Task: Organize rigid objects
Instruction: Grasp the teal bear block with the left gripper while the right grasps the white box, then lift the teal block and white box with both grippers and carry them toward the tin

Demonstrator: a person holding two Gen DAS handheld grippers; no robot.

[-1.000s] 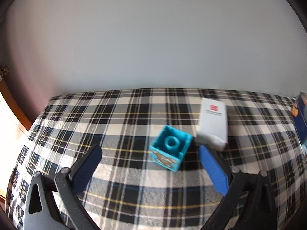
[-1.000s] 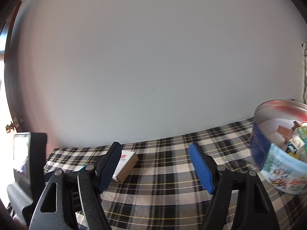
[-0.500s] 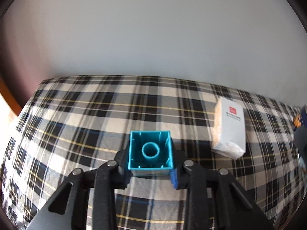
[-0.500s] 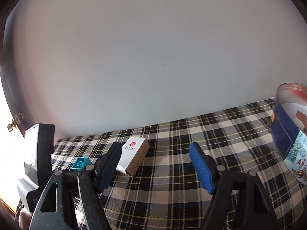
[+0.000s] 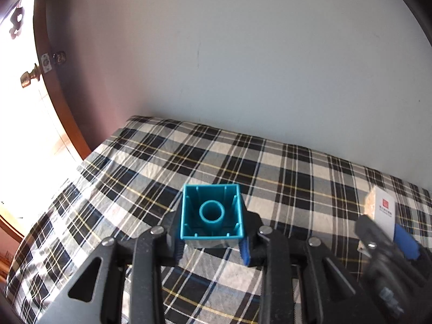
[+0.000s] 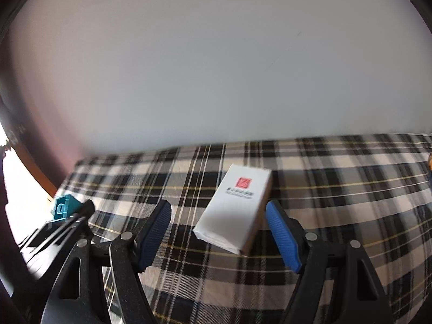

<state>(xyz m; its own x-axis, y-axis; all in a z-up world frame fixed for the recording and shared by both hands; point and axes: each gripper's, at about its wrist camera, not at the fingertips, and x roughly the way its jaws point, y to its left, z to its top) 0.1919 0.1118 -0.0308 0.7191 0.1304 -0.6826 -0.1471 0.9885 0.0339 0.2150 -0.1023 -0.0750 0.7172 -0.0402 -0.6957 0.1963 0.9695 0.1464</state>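
Lower centre: left tool (image 5: 212, 245) pinching teal block (image 5: 212, 213), rigid, light; right tool (image 6: 218, 236) spread around white box (image 6: 235, 210), grip long sides.

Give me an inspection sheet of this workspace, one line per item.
Surface: plaid cloth, black, white and grey checks, slightly wrinkled.
Job's things: teal block, hollow underside facing the camera, clamped in the left tool; white box with red logo, lying flat on the cloth.
Clutter: nothing seen.
Grippers: left tool shut on the teal block; right tool open, its fingers on either side of the white box, not touching it.
Cables: nothing seen.
Surroundings: plain pale wall; wooden door with metal handle at left.
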